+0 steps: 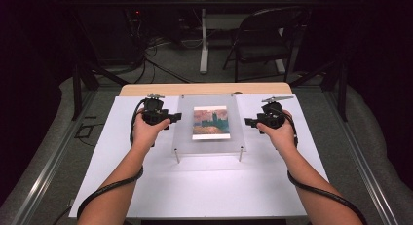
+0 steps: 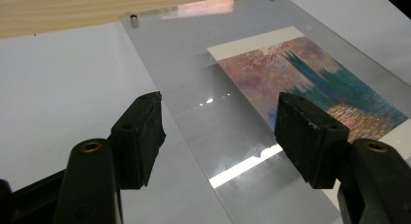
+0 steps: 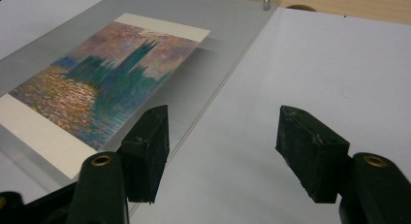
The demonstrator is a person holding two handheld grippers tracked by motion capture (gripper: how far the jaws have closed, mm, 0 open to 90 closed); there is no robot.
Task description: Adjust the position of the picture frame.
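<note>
Clear glossy acrylic sheet (image 2: 203,117), matt paper print (image 3: 102,83), pale wood table edge (image 2: 58,13).

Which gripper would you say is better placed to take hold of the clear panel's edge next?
Probably the left gripper: its open jaws already straddle the clear panel's edge. The right gripper, also open, sits mostly over the white mat beside it.
</note>
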